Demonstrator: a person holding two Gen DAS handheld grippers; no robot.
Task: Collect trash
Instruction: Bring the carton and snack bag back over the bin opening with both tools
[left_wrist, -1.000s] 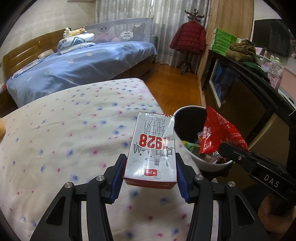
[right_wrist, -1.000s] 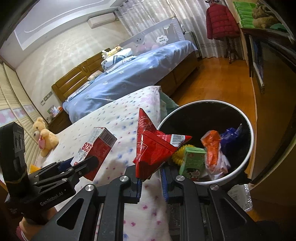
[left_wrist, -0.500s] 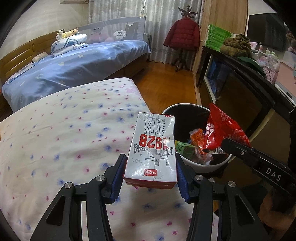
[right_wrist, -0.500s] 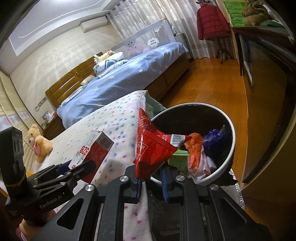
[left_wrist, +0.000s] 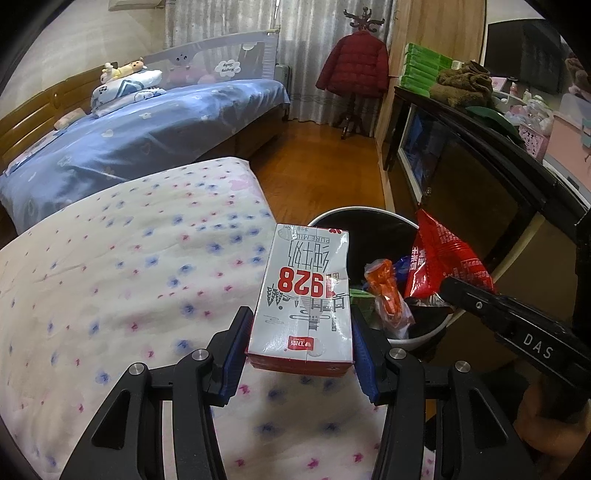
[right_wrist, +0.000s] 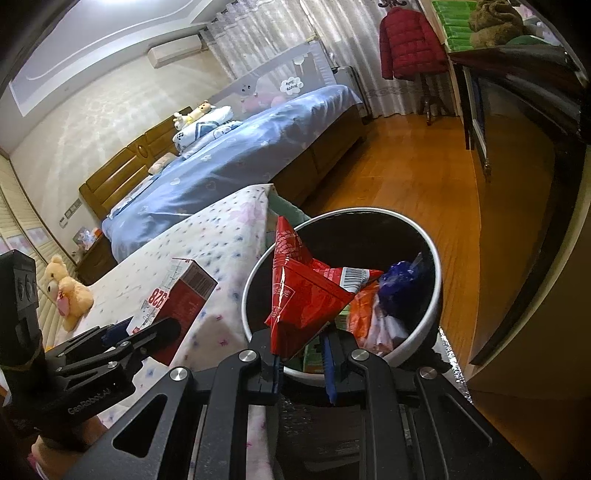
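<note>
My left gripper (left_wrist: 301, 354) is shut on a white and red milk carton (left_wrist: 304, 295) marked 928, held over the bed's edge just left of the trash bin (left_wrist: 424, 336). The carton (right_wrist: 177, 295) and left gripper (right_wrist: 147, 332) also show in the right wrist view. My right gripper (right_wrist: 303, 369) holds a red snack bag (right_wrist: 303, 295) by its lower corner against the left pad; the jaws stand slightly apart, over the near rim of the white bin (right_wrist: 413, 339). The bag (left_wrist: 443, 258) shows above the bin in the left wrist view. The bin holds orange, blue and green wrappers.
A floral bedspread (left_wrist: 129, 277) lies below the left gripper. A blue bed (left_wrist: 147, 140) stands behind, a dark cabinet (left_wrist: 480, 166) to the right, wooden floor (right_wrist: 424, 177) between them. A teddy bear (right_wrist: 70, 295) sits on the bed at left.
Both grippers have risen and drawn back a little. The bin now sits lower and fuller in both views. The right jaws have parted slightly around the bag's corner.
</note>
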